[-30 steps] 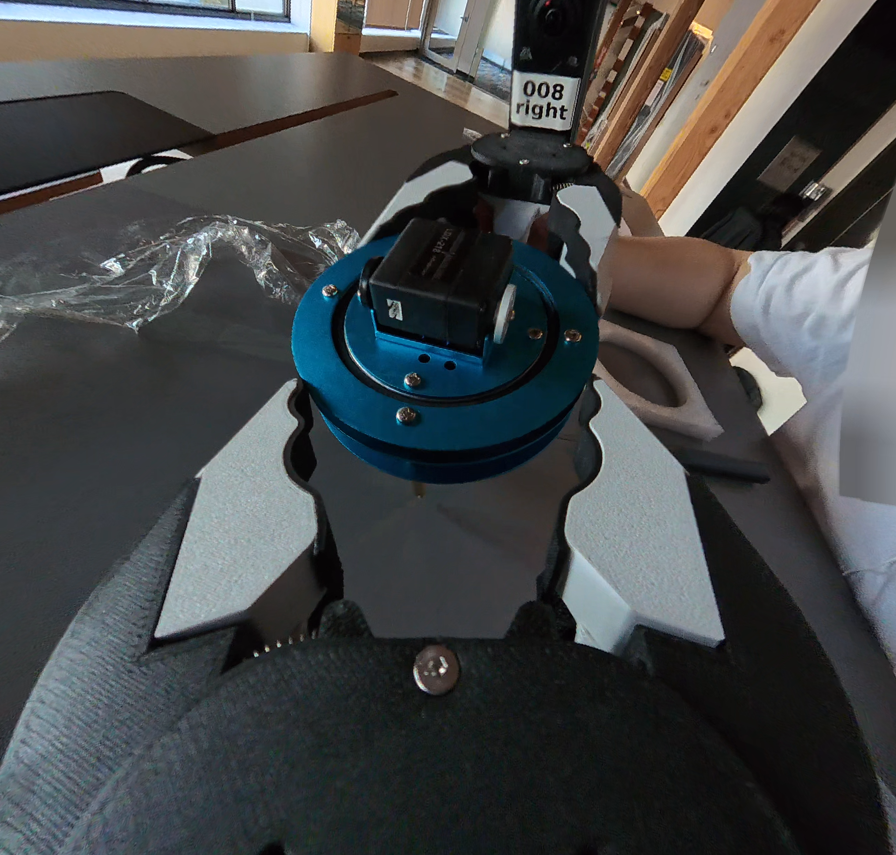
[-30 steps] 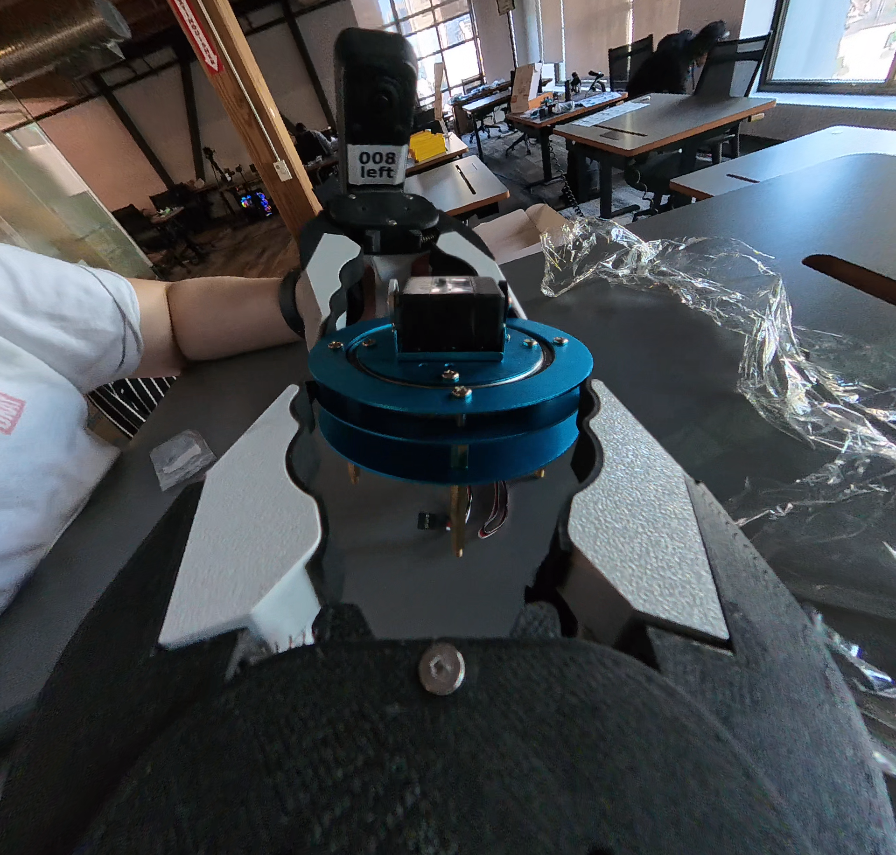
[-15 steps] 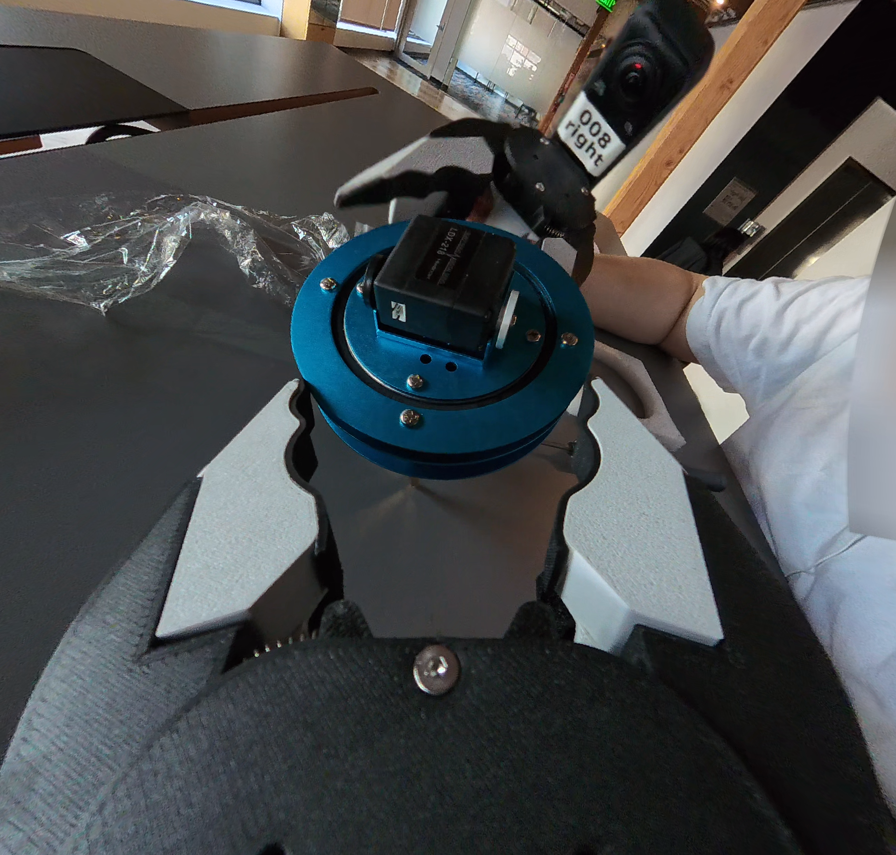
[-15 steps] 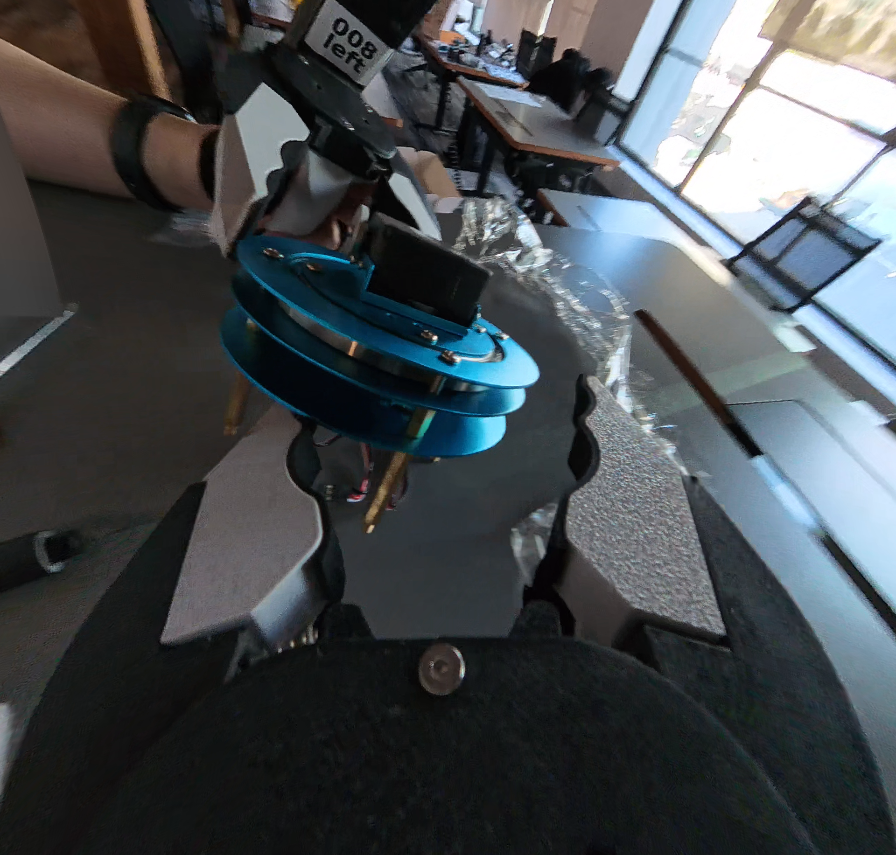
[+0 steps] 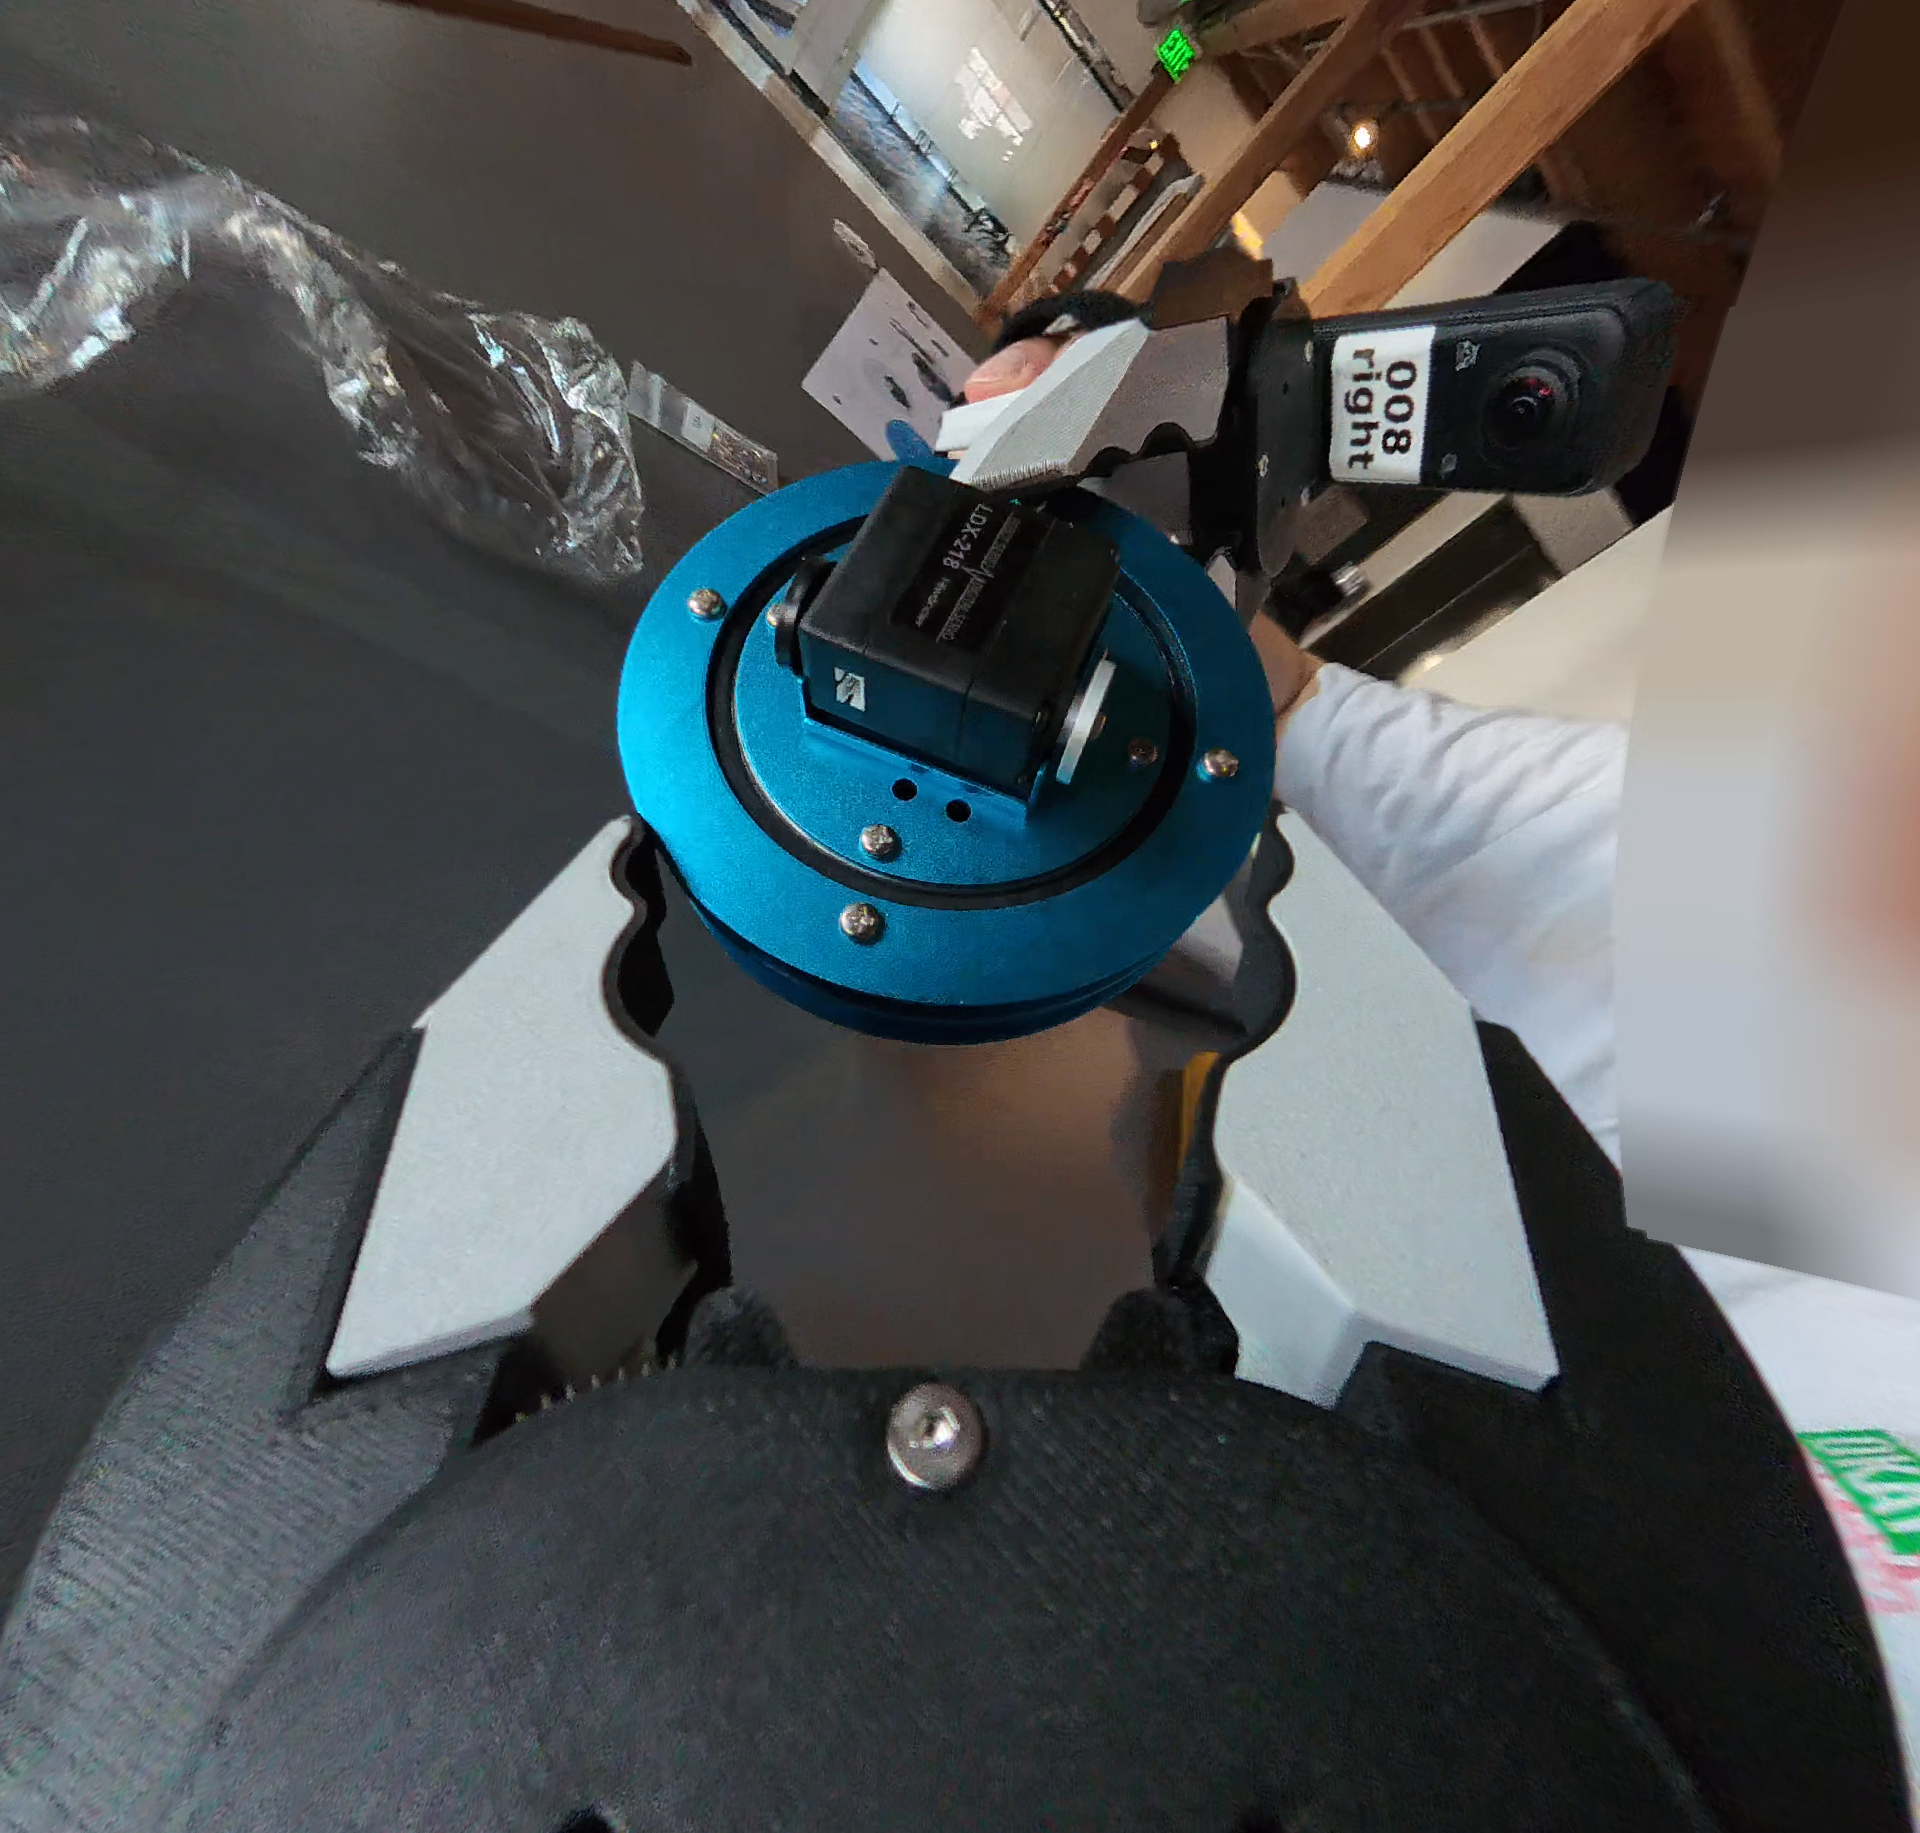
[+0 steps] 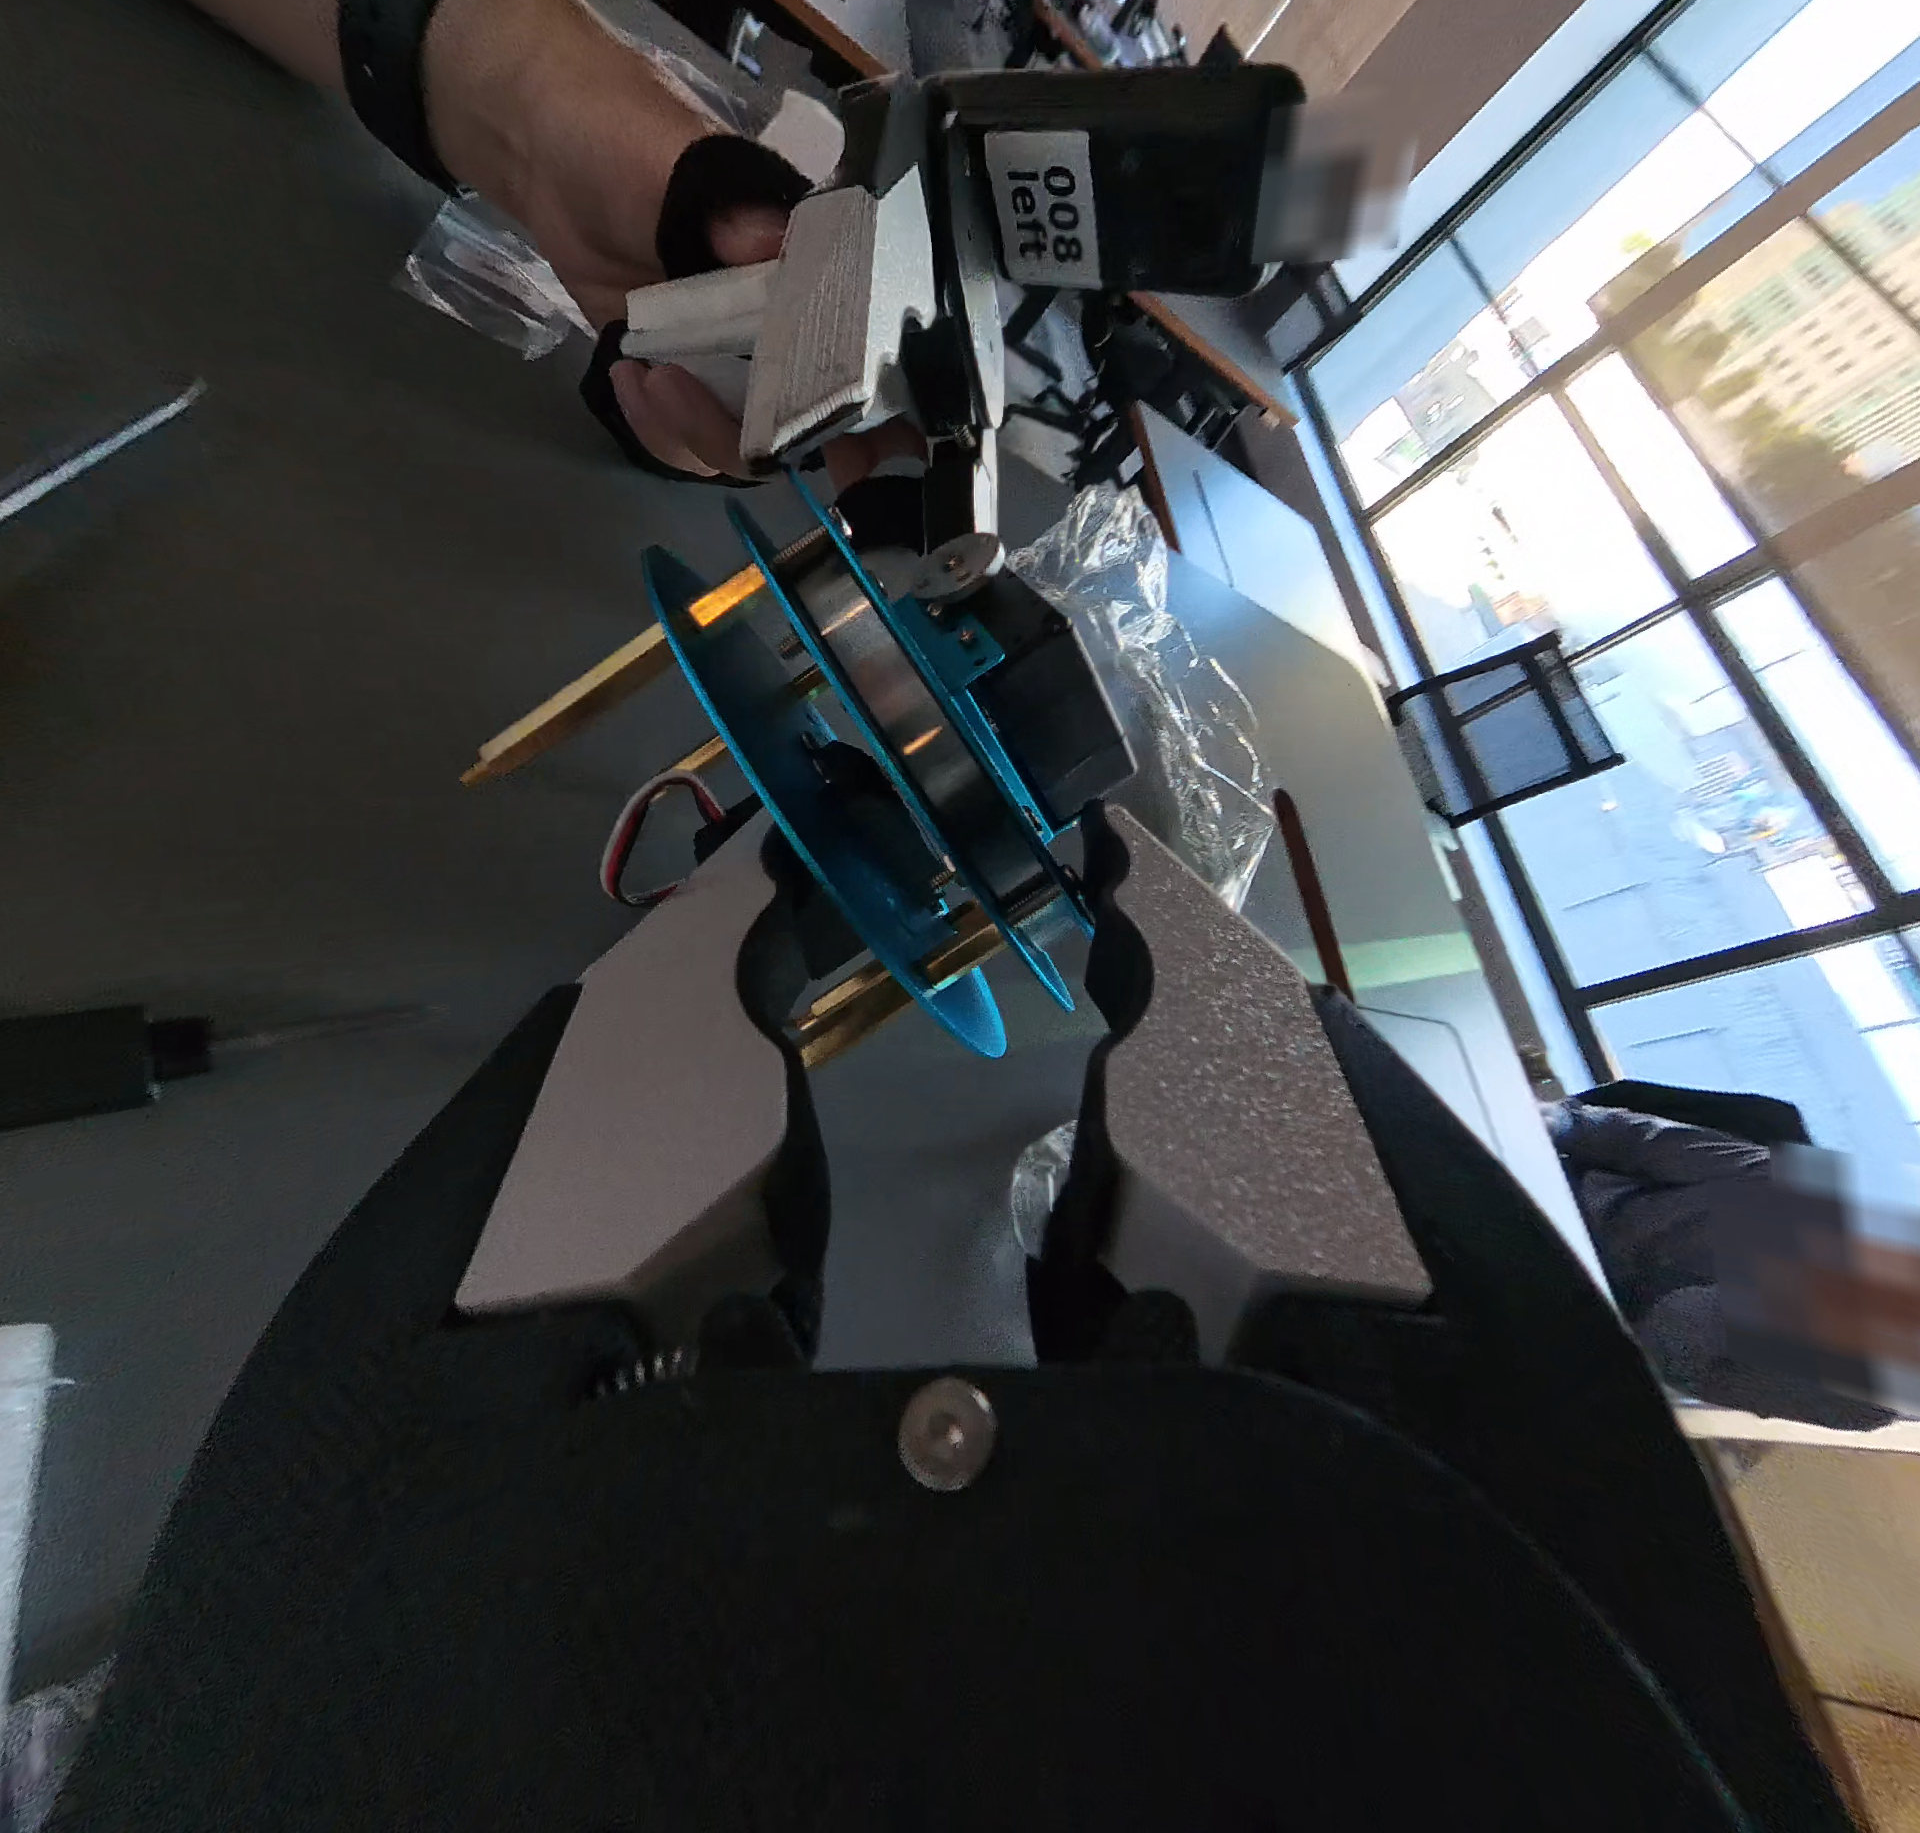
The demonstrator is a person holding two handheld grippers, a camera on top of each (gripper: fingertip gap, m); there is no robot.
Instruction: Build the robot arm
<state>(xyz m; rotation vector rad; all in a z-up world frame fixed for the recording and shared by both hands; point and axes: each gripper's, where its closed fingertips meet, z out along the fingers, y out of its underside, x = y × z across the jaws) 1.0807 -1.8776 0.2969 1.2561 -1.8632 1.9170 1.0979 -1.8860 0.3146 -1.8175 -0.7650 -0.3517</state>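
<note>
You now have the round blue metal two-plate assembly [image 5: 727, 744] tipped up on edge above the dark grey table [image 5: 260, 744]; a second ago it was level. Your left gripper [image 5: 951, 848] stays clamped across its rim. Your right gripper [image 6: 940, 848], which had let go and swung wide, has rolled over, and its fingers now pinch the plate stack at the opposite rim (contact looks firm, though partly hidden). The black boxy servo [image 5: 966, 630] sits on the assembly's top face, brass standoffs [image 6: 566, 713] jut from its underside, and crinkled clear plastic wrap [image 5: 468, 381] lies beyond it.
</note>
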